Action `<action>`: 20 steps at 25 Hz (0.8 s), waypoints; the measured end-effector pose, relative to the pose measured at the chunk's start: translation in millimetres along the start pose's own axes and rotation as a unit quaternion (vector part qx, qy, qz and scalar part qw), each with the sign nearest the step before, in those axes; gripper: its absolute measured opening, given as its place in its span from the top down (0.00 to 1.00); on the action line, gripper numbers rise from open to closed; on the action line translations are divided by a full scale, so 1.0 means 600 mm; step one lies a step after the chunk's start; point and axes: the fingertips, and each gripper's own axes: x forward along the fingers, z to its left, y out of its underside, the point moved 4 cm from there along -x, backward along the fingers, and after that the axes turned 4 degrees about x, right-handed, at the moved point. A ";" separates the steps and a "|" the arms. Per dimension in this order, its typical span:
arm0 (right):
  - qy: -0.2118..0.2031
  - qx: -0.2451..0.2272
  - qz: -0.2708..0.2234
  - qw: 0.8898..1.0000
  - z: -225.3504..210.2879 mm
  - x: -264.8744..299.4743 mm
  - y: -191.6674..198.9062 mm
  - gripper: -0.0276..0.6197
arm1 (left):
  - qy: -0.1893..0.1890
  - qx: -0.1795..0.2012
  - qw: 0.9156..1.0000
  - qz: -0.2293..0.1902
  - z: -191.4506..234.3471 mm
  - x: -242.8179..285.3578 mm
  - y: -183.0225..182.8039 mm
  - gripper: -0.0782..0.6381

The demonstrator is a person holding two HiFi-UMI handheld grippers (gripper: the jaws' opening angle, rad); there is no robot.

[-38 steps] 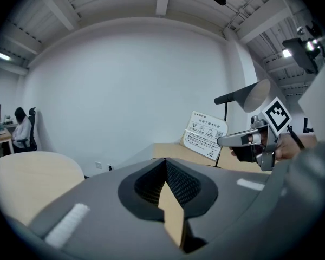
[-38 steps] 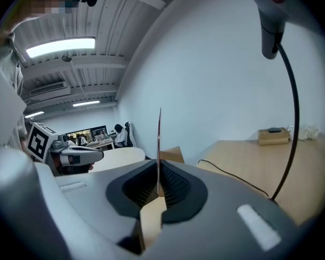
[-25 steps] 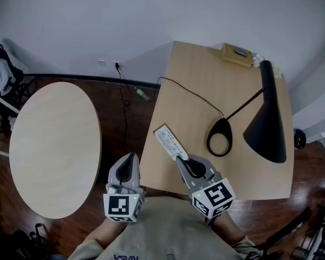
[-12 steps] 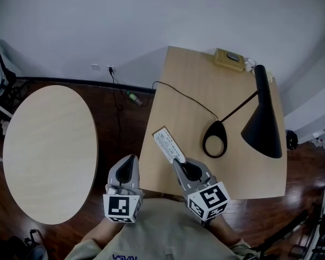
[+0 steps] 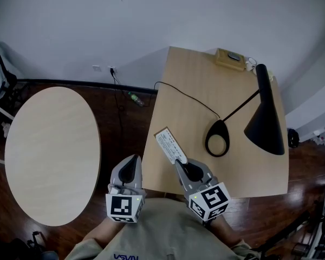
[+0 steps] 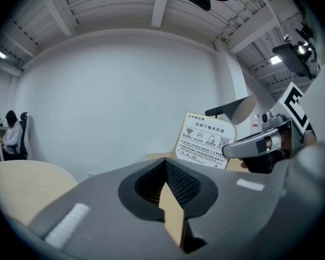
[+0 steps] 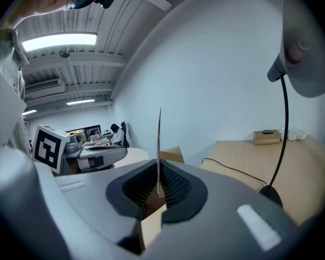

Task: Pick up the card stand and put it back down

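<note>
The card stand (image 5: 169,145) is a white printed card held over the near left corner of the wooden desk (image 5: 195,91). My right gripper (image 5: 180,162) is shut on its near edge. In the right gripper view the card stand (image 7: 159,140) shows edge-on, rising from between the closed jaws. The left gripper view shows the card stand's (image 6: 205,140) printed face, with the right gripper (image 6: 260,145) on its right side. My left gripper (image 5: 132,162) hangs off the desk's left edge over the floor, jaws together and holding nothing.
A black desk lamp (image 5: 265,118) with a ring base (image 5: 218,138) and a trailing cable stands on the right half of the desk. A small tan box (image 5: 231,58) sits at the far edge. A round wooden table (image 5: 49,150) stands to the left, across dark floor.
Only the head view has shifted a little. Both grippers and the held card keep their places relative to the desk.
</note>
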 end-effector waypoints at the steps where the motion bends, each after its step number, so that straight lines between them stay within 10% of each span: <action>1: 0.001 0.001 -0.001 1.000 -0.001 -0.001 0.000 0.94 | 0.000 -0.001 1.000 0.001 -0.001 0.001 -0.001 0.88; 6: 0.007 0.007 -0.004 1.000 -0.013 -0.004 -0.001 0.94 | 0.017 -0.011 1.000 -0.017 -0.010 0.009 -0.001 0.88; 20: -0.069 -0.022 -0.001 0.997 -0.005 0.028 0.004 0.94 | -0.104 -0.008 0.995 0.007 0.010 -0.029 0.018 0.88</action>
